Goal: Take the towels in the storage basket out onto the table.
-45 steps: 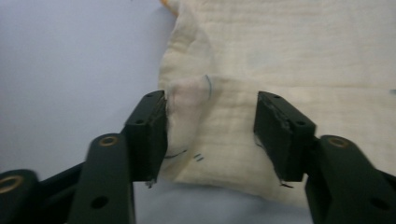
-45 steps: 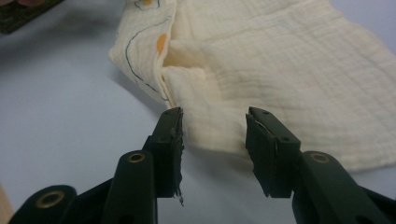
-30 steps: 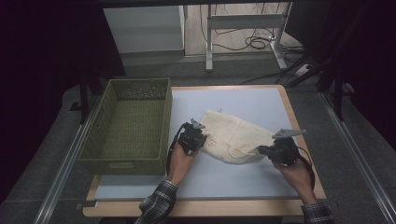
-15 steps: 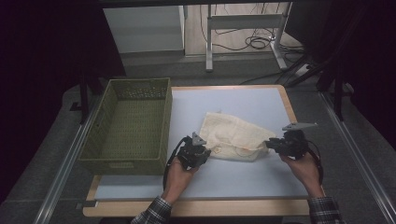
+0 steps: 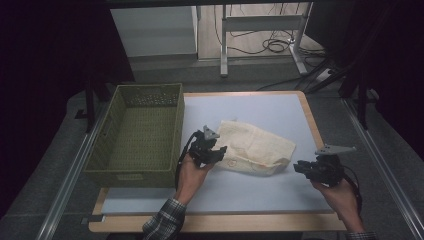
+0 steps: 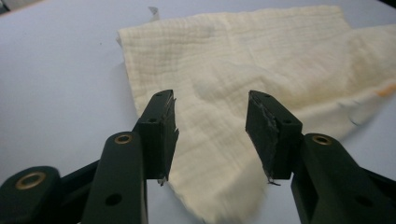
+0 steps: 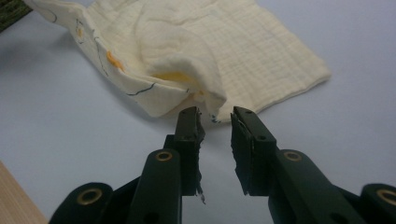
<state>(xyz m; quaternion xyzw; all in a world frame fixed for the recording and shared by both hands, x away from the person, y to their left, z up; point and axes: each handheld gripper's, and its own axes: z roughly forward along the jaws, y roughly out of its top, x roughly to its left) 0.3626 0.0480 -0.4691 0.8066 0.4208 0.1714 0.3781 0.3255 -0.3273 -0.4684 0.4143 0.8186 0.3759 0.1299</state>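
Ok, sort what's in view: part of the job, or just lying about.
In the job:
- cloth
- left gripper, jaws just opening, cloth between them, unpinched
- right gripper, open, short of the cloth
- basket, probably

Lying about:
- floor cables
- stand legs

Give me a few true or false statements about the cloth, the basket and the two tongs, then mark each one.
1. The cloth lies on the table. True.
2. The cloth is inside the basket. False: it lies on the table to the right of the basket.
3. The left tongs stand open with nothing pinched. True; their jaws have just been opening above the cloth.
4. The right tongs grip the cloth's corner. False: they are open, just short of its edge.
5. The basket is red. False: it is green.
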